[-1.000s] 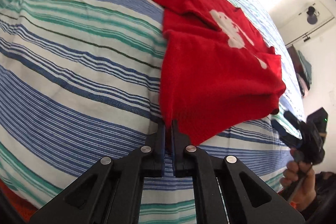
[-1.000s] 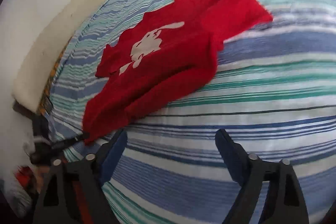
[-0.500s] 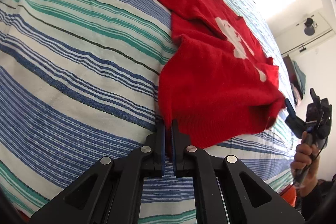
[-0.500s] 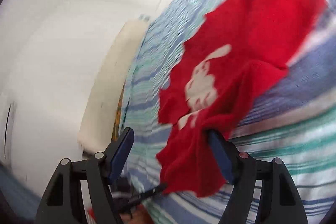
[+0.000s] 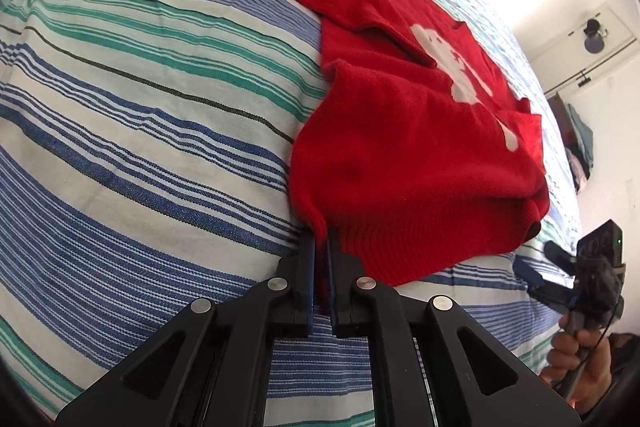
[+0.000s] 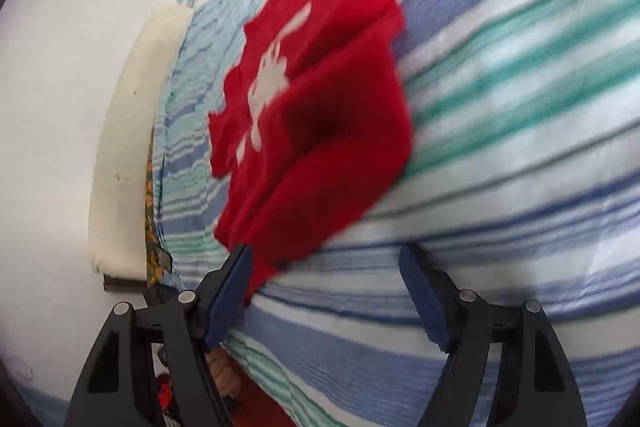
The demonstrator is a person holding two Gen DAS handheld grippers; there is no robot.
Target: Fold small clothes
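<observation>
Left wrist view showed a bed (image 5: 132, 131) covered in a sheet striped blue, green and white, filling the space ahead of the left claw (image 5: 321, 247). A small red sweater (image 5: 400, 155) with a white figure on its front lay on the sheet, stretching forward and to the right from the claw. The left claw was pinched narrow on the sweater's near hem corner, with red cloth caught between its fingers. Far to its right, a hand (image 5: 580, 359) held the right claw (image 5: 536, 265) just past the sweater's other hem corner. Right wrist view, blurred, showed the right claw (image 6: 326, 259) spread wide and holding nothing, with the sweater (image 6: 332, 147) just ahead of it and a hem corner touching the inner face of its left finger (image 6: 228, 291).
</observation>
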